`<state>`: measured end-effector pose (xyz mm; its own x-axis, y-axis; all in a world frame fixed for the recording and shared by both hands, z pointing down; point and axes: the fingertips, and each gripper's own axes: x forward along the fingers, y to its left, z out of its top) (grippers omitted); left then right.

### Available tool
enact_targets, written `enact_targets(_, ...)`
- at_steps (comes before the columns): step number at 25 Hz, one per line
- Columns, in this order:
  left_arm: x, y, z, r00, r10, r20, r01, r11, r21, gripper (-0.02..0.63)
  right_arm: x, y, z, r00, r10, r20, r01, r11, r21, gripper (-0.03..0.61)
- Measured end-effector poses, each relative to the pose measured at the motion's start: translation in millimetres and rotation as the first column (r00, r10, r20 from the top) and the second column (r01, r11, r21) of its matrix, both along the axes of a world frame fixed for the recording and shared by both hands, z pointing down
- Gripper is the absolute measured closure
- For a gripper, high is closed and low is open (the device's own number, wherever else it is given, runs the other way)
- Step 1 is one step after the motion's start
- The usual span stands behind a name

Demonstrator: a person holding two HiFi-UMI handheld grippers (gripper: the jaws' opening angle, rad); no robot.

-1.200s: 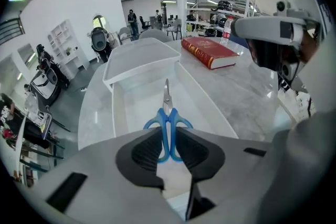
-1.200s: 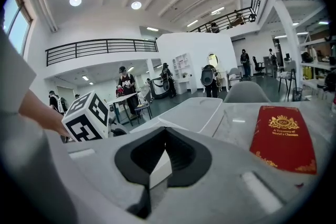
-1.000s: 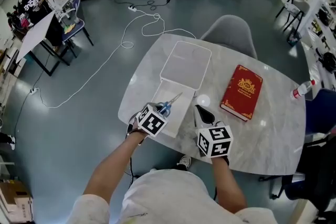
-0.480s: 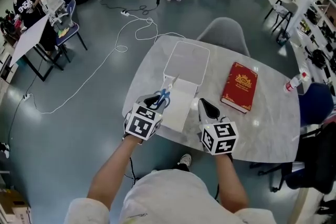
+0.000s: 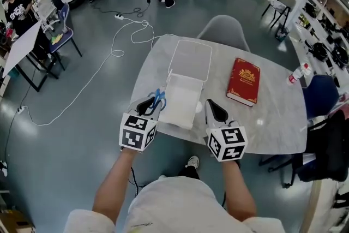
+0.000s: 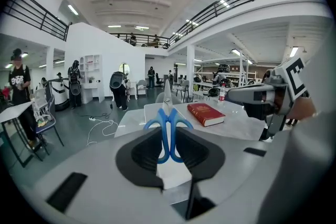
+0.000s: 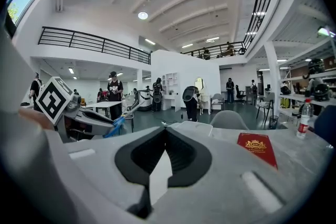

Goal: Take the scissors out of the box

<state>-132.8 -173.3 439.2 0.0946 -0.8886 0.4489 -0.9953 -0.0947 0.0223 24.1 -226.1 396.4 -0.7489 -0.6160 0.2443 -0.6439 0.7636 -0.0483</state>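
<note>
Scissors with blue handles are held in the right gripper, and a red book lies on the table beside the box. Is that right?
Wrong gripper: the scissors are held in the left gripper, as the left gripper view shows; the right gripper is shut on nothing. The red book does lie on the table beside the box.

I've got the box (image 5: pixel 179 102) on the near-left part of the bench (image 5: pixel 272 128), with its lid (image 5: pixel 190 60) lying open flat right behind it. The book (image 5: pixel 243 81) is on the bench right of the box, apart from it. A bottle (image 5: pixel 297 72) sits at the bench's far right edge. The scissors (image 5: pixel 158 100) sit between my left tongs (image 5: pixel 147 106), up over the box's left edge. My right tongs (image 5: pixel 214 111) are just right of the box, nearer than the book. A chair (image 5: pixel 224 30) stands behind the bench, and a cable (image 5: pixel 109 57) lies on the floor to the left.
</note>
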Motion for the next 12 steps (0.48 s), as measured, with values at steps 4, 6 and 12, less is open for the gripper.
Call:
enact_targets(4,-7,19,-4,1.000,-0.016,-0.015,0.016,0.999,0.037,0.534,4,14,-3,1.000,0.025,-0.008,-0.025,0.999,0.022,0.574)
enact_targets(6,-10,29,-7,0.999,-0.024,-0.022,0.025,0.998,0.053,0.534,4,21,-4,0.999,0.035,-0.010,-0.034,0.999,0.031,0.574)
enact_targets(12,-18,50,-14,0.999,-0.038,-0.037,0.041,0.994,0.097,0.534,3,40,-3,0.998,0.059,-0.010,-0.059,0.997,0.042,0.574)
